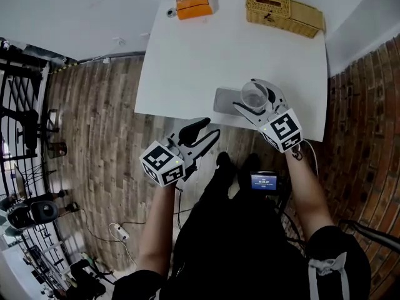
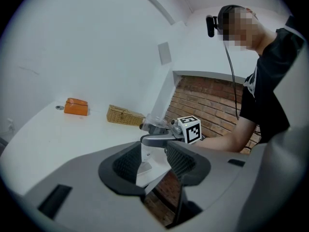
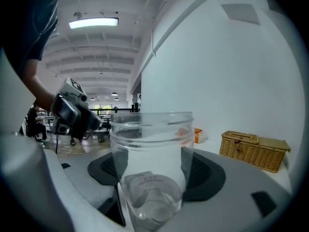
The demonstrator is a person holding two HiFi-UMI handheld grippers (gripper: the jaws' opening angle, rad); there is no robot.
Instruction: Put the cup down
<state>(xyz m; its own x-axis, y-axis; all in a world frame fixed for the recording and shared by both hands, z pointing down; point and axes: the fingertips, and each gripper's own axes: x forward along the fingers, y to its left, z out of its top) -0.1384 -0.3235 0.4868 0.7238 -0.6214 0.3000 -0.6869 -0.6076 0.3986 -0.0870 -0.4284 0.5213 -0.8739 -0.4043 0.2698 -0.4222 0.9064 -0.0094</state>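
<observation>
Two handheld grippers, each with a cube of black-and-white square markers, are seen from above at the near edge of a white table (image 1: 187,55). The right gripper (image 1: 253,97) holds a clear plastic cup (image 3: 152,149) upright, with one dark ribbed pad pressed on each side of its wall. From overhead the cup sits over a grey rectangular mat (image 1: 222,100) close to the table's front edge. Whether its base touches the mat cannot be told.

The cup looks empty. A pale sticker (image 3: 141,181) shows through its bottom, but the print on it is too blurred to read.

The left gripper (image 2: 153,166) is off the table, over the wood plank floor (image 1: 94,117) just before the table's near edge. Its jaws stand apart with nothing between them; only the table corner and a brick wall (image 2: 207,105) show through the gap.

At the far edge of the table lie a lidded wicker basket (image 1: 284,11) to the right and an orange box (image 1: 192,6) to the left, well apart from each other. A small round object (image 1: 170,11) sits just beside the orange box. No lettering on either can be made out.

The person wears a black top with bare forearms. A small lit screen (image 1: 264,181) at the waist shows digits too small to read.
</observation>
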